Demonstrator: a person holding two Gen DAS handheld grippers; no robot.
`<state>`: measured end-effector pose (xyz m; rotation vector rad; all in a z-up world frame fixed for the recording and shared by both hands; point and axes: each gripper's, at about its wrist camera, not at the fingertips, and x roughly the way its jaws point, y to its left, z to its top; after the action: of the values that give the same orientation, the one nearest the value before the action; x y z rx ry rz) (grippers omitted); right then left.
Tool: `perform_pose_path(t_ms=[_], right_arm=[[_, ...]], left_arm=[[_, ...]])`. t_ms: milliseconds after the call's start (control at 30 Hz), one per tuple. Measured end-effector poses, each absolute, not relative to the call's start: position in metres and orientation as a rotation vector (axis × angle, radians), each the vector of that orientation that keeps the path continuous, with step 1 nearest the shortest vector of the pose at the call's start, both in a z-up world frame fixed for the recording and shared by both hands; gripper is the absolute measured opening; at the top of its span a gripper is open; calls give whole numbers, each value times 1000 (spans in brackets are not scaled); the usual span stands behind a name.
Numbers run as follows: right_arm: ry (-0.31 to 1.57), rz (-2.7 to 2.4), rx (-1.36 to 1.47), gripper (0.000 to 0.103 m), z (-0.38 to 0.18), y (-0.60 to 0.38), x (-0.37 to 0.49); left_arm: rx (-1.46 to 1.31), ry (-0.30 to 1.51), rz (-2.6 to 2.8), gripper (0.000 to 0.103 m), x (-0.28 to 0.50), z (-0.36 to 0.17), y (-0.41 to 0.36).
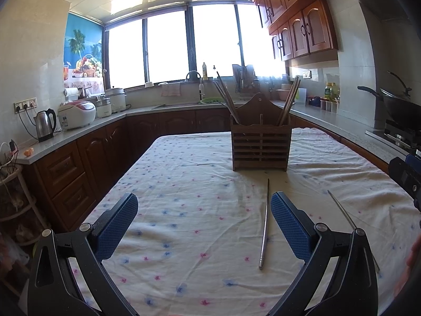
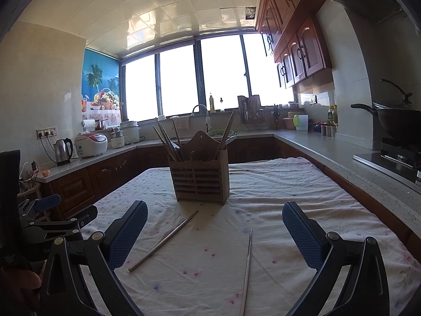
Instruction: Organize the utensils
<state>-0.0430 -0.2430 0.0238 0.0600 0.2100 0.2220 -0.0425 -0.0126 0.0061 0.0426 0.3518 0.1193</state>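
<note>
A slatted wooden utensil holder [image 1: 260,147] [image 2: 200,177] stands on the table's flowered cloth [image 1: 189,184] [image 2: 276,192], with several chopsticks upright in it. Two metal chopsticks lie loose on the cloth in front of it. One chopstick [image 1: 264,223] [image 2: 164,239] rests just left of my left gripper's right finger. The other chopstick [image 1: 350,223] [image 2: 246,271] lies between my right gripper's fingers. My left gripper [image 1: 204,208] is open and holds nothing. My right gripper [image 2: 215,216] is open too, hovering above the cloth.
Kitchen counters wrap around the table: a kettle [image 1: 45,125] and rice cookers on the left, a sink [image 1: 194,102] under the window, a wok [image 2: 394,123] on the stove at right. The left gripper's body [image 2: 52,226] shows at the right view's left edge.
</note>
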Motion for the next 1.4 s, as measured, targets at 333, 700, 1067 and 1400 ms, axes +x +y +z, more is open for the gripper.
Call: perform_pose_path(t_ms=[333,700,1067,1400], right_arm=[[209,219,57,103,24,-242,-45],[206,220,55,103,26,-241,-46],[201,220,56,103,30,-240,-51],[212,217,51,103,33,-238,-50]], left_arm=[[43,344,109,103,-46,8,-13],[41,338,100,103,-49,10,-15],[41,331,88,103,-50,14,-15],[34,326,73,103,-47,17,-14]])
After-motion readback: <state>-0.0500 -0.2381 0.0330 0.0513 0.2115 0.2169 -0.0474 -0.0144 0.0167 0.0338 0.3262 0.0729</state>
